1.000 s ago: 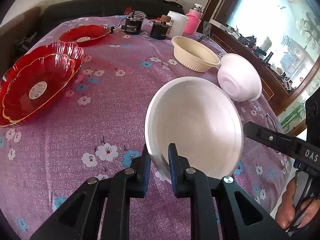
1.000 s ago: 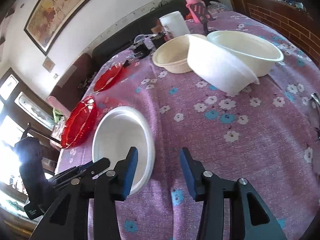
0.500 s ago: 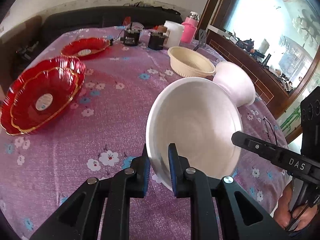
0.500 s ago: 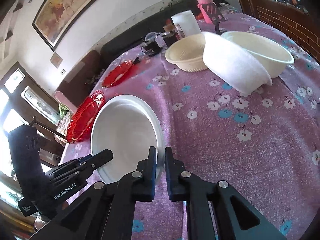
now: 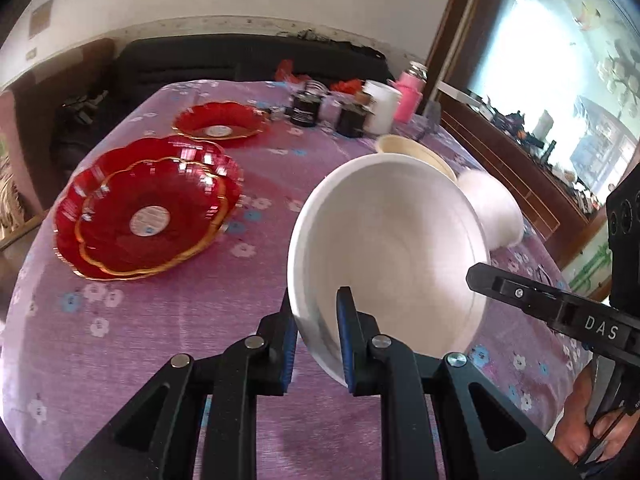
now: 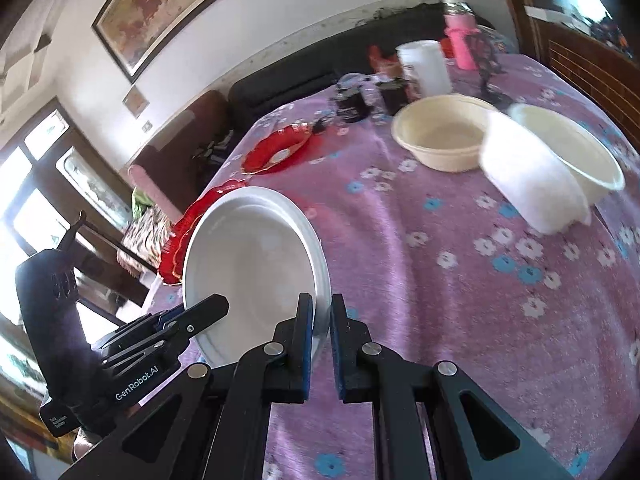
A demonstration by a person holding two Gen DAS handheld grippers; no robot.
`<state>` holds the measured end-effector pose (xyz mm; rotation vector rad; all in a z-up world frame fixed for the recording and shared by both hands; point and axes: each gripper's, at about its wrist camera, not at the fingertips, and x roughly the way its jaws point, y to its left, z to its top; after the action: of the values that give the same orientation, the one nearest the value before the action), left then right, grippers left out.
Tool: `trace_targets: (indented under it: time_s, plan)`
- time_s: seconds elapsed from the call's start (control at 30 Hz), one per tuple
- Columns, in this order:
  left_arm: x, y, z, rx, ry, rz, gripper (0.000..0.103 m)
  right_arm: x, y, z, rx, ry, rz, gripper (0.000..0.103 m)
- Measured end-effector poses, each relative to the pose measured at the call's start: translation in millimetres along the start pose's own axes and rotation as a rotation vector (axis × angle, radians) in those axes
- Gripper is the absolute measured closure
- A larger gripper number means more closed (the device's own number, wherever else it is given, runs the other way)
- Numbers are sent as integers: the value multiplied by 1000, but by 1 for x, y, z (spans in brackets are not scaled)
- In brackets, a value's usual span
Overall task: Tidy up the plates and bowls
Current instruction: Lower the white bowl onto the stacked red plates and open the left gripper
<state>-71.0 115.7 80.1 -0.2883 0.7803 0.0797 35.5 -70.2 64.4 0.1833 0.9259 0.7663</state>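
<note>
left view: my left claw [image 5: 316, 340] pinches the near rim of the white bowl [image 5: 392, 256], tipped up above the purple cloth [image 5: 180, 320], red plates [image 5: 148, 208] off to the left | right view: my right claw [image 6: 321, 342] is clamped on the bowl's [image 6: 248, 264] other rim, cream bowls [image 6: 440, 136] far behind

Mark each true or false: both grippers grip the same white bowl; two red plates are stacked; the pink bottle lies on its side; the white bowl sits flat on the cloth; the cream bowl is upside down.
1. Both grippers grip one bowl. True: left gripper and right gripper pinch the white bowl rim.
2. Two red plates stacked. True: stacked red plates, a third red plate apart.
3. Pink bottle lies sideways. False: upright.
4. White bowl flat on the cloth. False: tilted.
5. Cream bowl upside down. False: opening faces up.
</note>
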Motion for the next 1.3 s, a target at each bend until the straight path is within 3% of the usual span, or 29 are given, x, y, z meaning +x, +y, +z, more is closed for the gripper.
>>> trace_targets:
  time_s: [0.43,0.73,1.03,1.3]
  plan:
    - [-35,85,17,-162,-92,81,86,58,85,32,-131,48,62,93]
    - [-18,137,48,-225,-91,176,86,117,127,64,-145,54,68,93]
    - [17,184,59,-326,-88,201,86,171,134,73,-93,74,55,93]
    - [36,187,54,-308,-64,219,86,191,117,67,-52,105,91,93]
